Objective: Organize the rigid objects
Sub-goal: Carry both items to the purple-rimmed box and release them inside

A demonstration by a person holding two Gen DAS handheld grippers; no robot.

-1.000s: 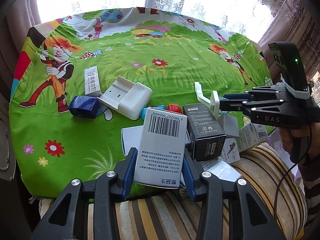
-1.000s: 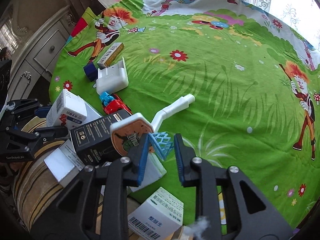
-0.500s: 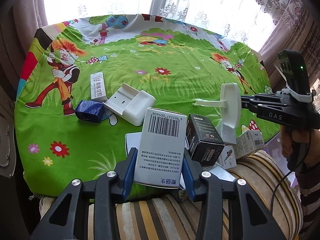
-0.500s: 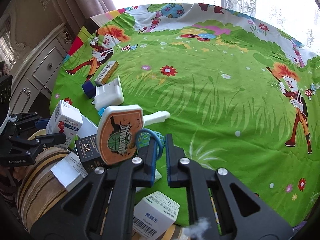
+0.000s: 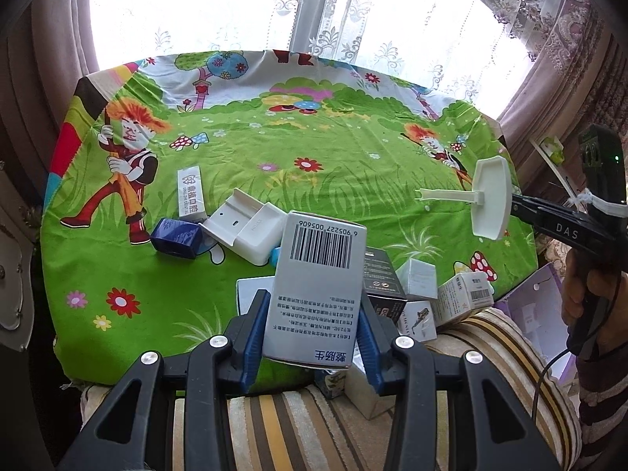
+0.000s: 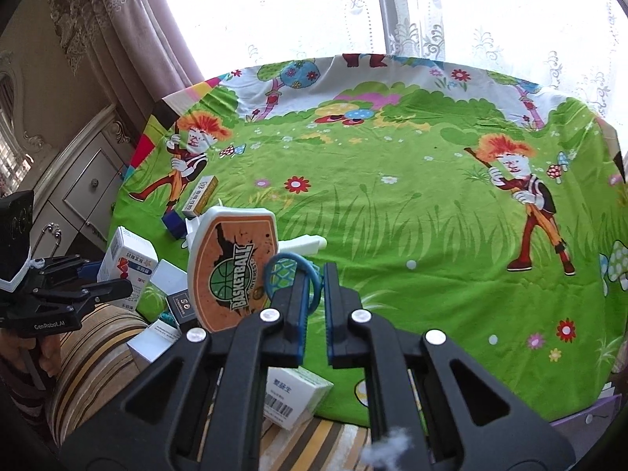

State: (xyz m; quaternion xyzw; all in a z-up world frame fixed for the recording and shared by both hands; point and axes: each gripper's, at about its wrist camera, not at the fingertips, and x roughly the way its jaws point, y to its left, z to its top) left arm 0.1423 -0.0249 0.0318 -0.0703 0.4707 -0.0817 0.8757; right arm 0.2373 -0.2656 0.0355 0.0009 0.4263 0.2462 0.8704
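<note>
A person at a table draped in a bright green cartoon tablecloth (image 5: 353,180) holds a gripper in each hand above a jumble of small packages. The left gripper (image 5: 312,325) pinches a white carton with a barcode (image 5: 316,286) between its blue pads (image 5: 253,337), the carton tilted and raised clear of the pile at the table's near edge. The right gripper (image 6: 316,302) has its jaws drawn close together around the blue hoop and net (image 6: 288,274) of a toy basketball backboard (image 6: 231,267), which hangs in the air with its orange printed face turned toward the right wrist camera; in the left wrist view the backboard's white back (image 5: 490,198) floats at about 3 o'clock, its white arm pointing toward the middle of the table. Below the carton, at 6 o'clock on the cloth, lie a black box (image 5: 382,282) and several small white boxes (image 5: 418,284) crowded against one another, some spilling onto a striped cushion (image 5: 282,424). Toward 9 o'clock sit a white plastic housing (image 5: 245,227), a dark blue box (image 5: 174,235) just beside it, and a slim white toothpaste-style carton (image 5: 190,194) lying flat. Lace curtains (image 5: 353,11) glow behind the table.
</note>
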